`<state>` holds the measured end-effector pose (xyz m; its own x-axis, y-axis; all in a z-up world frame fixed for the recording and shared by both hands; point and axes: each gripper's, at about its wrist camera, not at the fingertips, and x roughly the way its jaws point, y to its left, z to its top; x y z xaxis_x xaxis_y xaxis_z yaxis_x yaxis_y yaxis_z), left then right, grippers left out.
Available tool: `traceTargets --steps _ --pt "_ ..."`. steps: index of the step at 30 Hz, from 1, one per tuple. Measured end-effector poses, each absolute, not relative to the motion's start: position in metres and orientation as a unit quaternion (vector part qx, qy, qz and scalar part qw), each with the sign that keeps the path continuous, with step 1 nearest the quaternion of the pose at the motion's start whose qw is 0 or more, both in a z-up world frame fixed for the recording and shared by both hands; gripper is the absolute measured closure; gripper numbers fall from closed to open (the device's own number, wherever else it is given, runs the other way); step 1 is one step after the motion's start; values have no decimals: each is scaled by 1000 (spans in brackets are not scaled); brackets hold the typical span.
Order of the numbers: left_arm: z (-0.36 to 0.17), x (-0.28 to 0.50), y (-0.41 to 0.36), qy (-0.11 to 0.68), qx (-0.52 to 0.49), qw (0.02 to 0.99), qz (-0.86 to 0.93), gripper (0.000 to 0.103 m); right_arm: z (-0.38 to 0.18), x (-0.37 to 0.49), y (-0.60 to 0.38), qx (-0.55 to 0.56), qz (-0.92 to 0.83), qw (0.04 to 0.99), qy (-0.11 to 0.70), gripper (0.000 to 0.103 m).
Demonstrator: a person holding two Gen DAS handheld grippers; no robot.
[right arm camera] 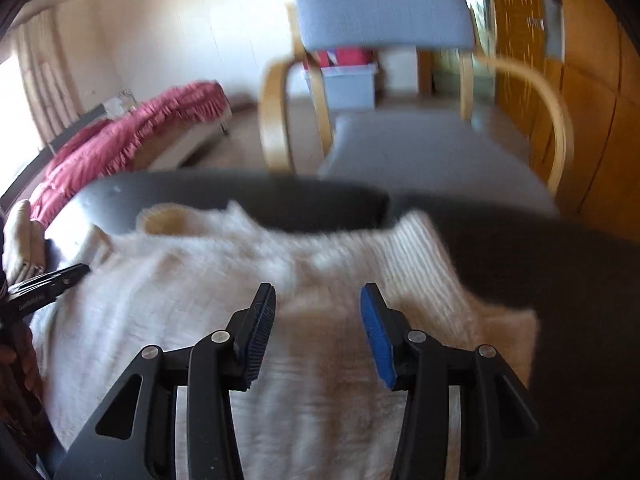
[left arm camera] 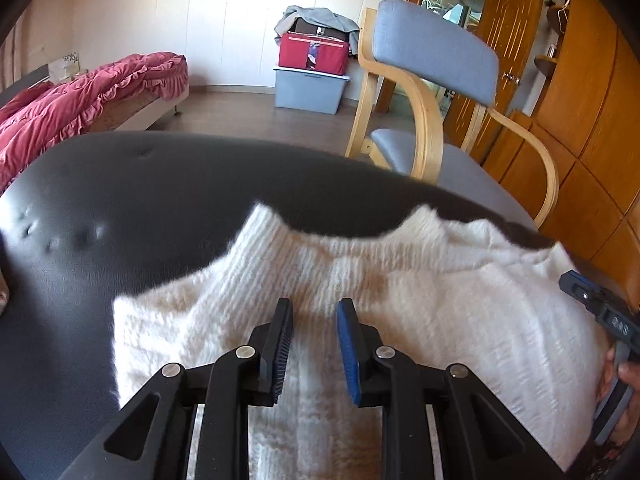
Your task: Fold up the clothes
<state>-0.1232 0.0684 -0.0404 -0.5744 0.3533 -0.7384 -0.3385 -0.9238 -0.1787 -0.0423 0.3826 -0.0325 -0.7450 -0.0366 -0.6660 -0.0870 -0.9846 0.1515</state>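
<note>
My left tool point(left arm camera: 314, 322) hangs narrow and my right tool point(right arm camera: 318, 308) half-wide, both empty over the white sweater point(left arm camera: 360, 280), seemingly freed to seek new grips. The sweater lies just beyond the tips on the dark surface point(left arm camera: 120, 200), chair point(left arm camera: 436, 56) beyond.

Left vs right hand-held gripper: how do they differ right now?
The left hand-held gripper has its jaws set narrow; the right hand-held gripper has its jaws clearly wider. The left hand-held gripper's view is sharp, the right hand-held gripper's view is blurred. Shared: both hang over the white knit sweater on the dark table, nothing pinched between the pads.
</note>
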Motion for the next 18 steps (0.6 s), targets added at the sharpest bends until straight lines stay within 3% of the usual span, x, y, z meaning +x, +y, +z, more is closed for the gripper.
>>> traceTargets --steps 3,5,6,10,13,18 --pt "-50 -141 83 25 -426 182 886 81 -20 -54 347 -355 933 -44 39 56" --pt "-60 -156 95 56 -433 173 883 80 -28 -72 320 -385 919 -85 11 69" --pt "-62 -157 94 52 -430 172 885 80 -37 -76 313 -400 912 -92 3 75" --pt "-65 -161 84 18 -418 168 893 80 -62 -99 300 -426 901 -78 -17 79" --pt "-67 -165 60 -53 -420 179 888 80 -66 -104 311 -417 905 -73 39 79" --pt "-63 -159 -4 -237 -403 189 863 82 -67 -94 319 -404 908 -86 74 79"
